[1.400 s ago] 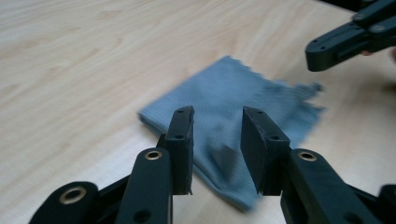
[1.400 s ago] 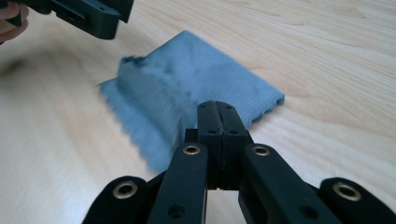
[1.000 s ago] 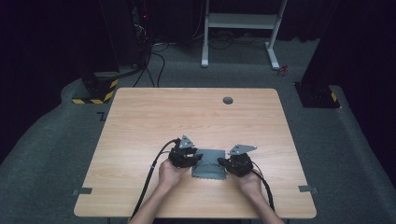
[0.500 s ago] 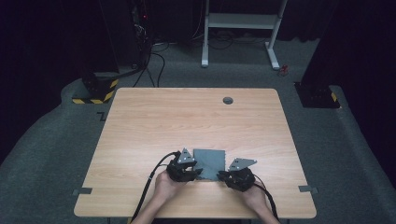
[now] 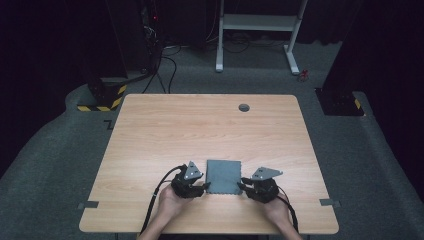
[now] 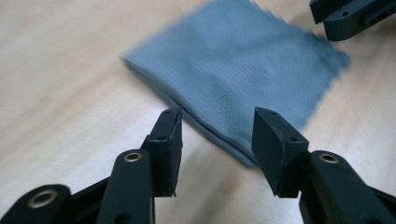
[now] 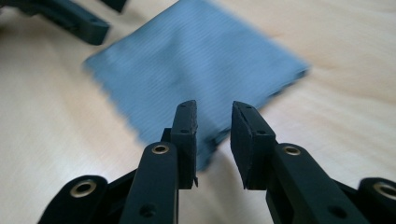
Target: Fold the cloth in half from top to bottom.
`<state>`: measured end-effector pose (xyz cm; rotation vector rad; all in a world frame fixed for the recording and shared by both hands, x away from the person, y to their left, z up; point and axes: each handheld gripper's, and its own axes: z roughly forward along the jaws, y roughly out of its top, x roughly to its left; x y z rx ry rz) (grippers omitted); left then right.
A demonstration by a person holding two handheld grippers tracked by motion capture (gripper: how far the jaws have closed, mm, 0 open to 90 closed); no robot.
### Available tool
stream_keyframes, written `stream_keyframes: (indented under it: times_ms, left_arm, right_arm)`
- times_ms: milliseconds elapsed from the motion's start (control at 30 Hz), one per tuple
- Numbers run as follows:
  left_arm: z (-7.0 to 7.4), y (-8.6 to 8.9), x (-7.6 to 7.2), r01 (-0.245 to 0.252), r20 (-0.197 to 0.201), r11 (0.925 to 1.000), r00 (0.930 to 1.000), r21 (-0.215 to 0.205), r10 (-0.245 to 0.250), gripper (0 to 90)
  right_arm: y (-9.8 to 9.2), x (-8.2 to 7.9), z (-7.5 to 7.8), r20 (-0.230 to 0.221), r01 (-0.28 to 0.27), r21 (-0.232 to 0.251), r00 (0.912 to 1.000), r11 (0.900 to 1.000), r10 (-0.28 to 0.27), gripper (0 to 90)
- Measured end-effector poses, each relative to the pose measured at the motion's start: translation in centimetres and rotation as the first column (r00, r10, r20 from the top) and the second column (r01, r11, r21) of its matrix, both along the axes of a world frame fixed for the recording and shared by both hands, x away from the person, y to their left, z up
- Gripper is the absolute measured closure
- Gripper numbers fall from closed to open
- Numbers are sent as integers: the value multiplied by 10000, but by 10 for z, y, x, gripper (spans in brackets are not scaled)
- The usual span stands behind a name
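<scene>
Both of your tools, left tool (image 5: 204, 186) and right tool (image 5: 243, 184), have just been opening and stand apart, gripping nothing, beside the folded grey cloth (image 5: 223, 175) lying flat on the worktop (image 5: 200, 125); drag a pad and the fold could spring open.

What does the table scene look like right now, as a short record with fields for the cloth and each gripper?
cloth: grey folded cloth, lying flat on the wooden table near the person's edge
left gripper: left gripper open, jaws just been opening, at the cloth's near left corner, nothing pinched
right gripper: right gripper open, jaws just been opening, at the cloth's near right corner, cloth released
other: round dark grommet at the table's far side
</scene>
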<state>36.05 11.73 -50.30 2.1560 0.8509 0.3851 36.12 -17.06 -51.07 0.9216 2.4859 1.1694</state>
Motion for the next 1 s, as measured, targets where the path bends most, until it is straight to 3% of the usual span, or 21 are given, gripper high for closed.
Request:
stream_keyframes:
  times_ms: [133,233,433,500,633,867,1000]
  left_arm:
    - [3,-4,23,-929,-108,9953,9956,-282,927,487]
    - [2,-11,38,-1405,-128,9898,9900,-246,1402,471]
    - [-7,-21,59,-1830,-213,9824,9827,384,1839,471]
    - [-8,-20,65,-1849,-199,9809,9823,599,1864,483]
    - [-12,-18,70,-1732,-459,9832,9834,569,1758,526]
    - [-13,-14,74,-1236,-1049,9922,9871,-161,1213,733]
    - [-13,-16,74,-1041,-799,9946,9914,-31,1036,871]
  right_arm:
    - [1,23,3,-123,746,96,9971,9972,-745,708]
    - [5,40,3,-258,1255,146,9918,9920,-1251,706]
    - [15,63,1,-401,1866,102,9817,9824,-1861,684]
    - [17,70,1,-413,2004,-11,9789,9797,-2003,684]
    - [20,76,-2,-545,1899,-436,9798,9808,-1922,702]
    - [25,79,-4,-749,1308,-669,9879,9891,-1357,868]
    - [28,81,-4,-366,1141,-957,9923,9888,-1180,886]
